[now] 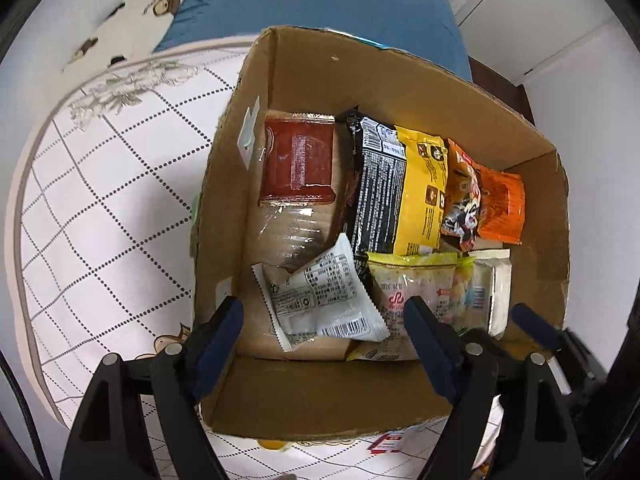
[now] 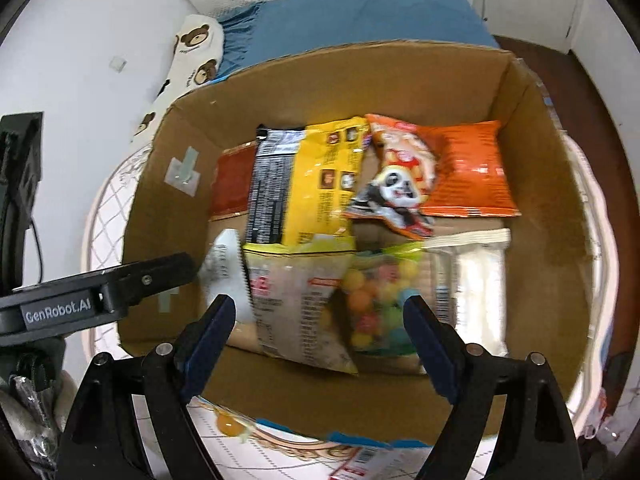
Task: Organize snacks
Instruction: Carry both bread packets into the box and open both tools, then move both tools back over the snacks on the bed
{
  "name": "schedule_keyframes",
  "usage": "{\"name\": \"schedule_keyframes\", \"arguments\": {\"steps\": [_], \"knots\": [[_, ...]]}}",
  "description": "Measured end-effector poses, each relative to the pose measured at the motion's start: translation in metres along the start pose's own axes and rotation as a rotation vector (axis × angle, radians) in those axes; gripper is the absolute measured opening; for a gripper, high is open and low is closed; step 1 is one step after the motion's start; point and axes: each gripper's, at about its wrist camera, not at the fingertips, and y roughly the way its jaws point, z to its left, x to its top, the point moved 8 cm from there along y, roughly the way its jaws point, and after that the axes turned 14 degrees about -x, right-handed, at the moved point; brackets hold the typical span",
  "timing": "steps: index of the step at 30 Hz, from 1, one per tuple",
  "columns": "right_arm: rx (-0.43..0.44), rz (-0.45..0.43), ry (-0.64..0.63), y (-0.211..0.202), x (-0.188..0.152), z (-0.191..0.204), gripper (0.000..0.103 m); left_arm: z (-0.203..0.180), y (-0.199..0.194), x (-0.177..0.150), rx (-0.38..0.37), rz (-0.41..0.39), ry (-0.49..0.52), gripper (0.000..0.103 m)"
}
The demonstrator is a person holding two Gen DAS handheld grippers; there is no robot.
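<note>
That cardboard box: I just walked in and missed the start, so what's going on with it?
A person is sorting snacks into the cardboard box, one claw in each hand. Both the left claw and right claw hover over it, open and empty. Inside lie a yellow-and-black packet, an orange panda packet, a red packet, a white sachet and a bag of coloured candies.

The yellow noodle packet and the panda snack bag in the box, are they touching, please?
Touching: the right wrist view shows the panda snack bag overlapping the yellow noodle packet.
</note>
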Motion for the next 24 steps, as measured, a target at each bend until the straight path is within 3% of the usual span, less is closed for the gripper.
{"name": "schedule_keyframes", "arguments": {"steps": [13, 24], "knots": [[-0.081, -0.055, 0.033, -0.019, -0.020, -0.038, 0.088, -0.019, -0.014, -0.025, 0.095, -0.111, 0.104, 0.082], [-0.124, -0.197, 0.039, -0.076, -0.037, -0.051, 0.088, -0.039, -0.057, -0.050, 0.139, -0.266, 0.196, 0.082]]}}
